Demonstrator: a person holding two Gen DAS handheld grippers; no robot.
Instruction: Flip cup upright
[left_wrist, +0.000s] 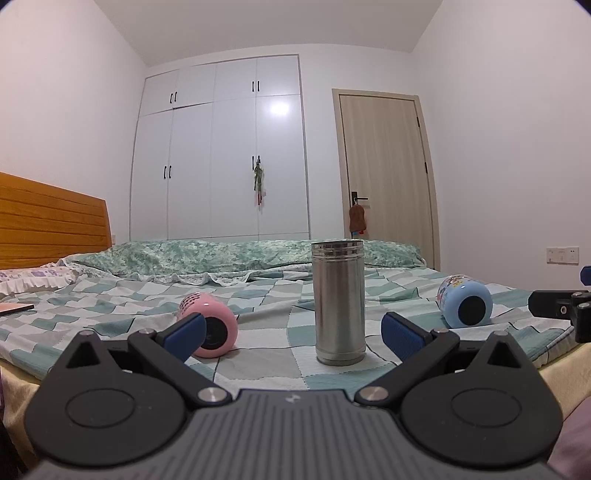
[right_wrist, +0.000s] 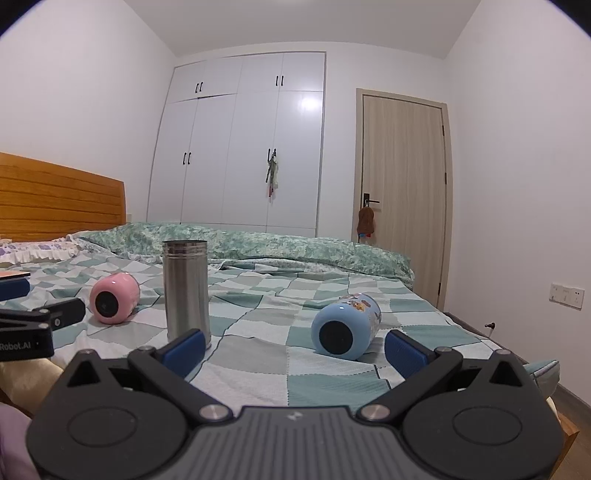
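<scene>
A steel cup (left_wrist: 338, 301) (right_wrist: 186, 290) stands upright on the checked bed sheet (left_wrist: 258, 350). A pink cup (left_wrist: 212, 326) (right_wrist: 114, 302) lies on its side to its left, base toward me. A blue cartoon cup (left_wrist: 465, 301) (right_wrist: 345, 326) lies on its side to the right, base toward me. My left gripper (left_wrist: 293, 336) is open and empty, near the bed's front edge, with the steel cup ahead between its fingers. My right gripper (right_wrist: 295, 349) is open and empty, with the blue cup just ahead between its fingers.
A folded green quilt (left_wrist: 240, 254) lies across the far side of the bed. A wooden headboard (left_wrist: 48, 221) and pillow are at the left. A white wardrobe (left_wrist: 221, 147) and a door (left_wrist: 384, 166) stand behind. Each gripper shows at the edge of the other's view.
</scene>
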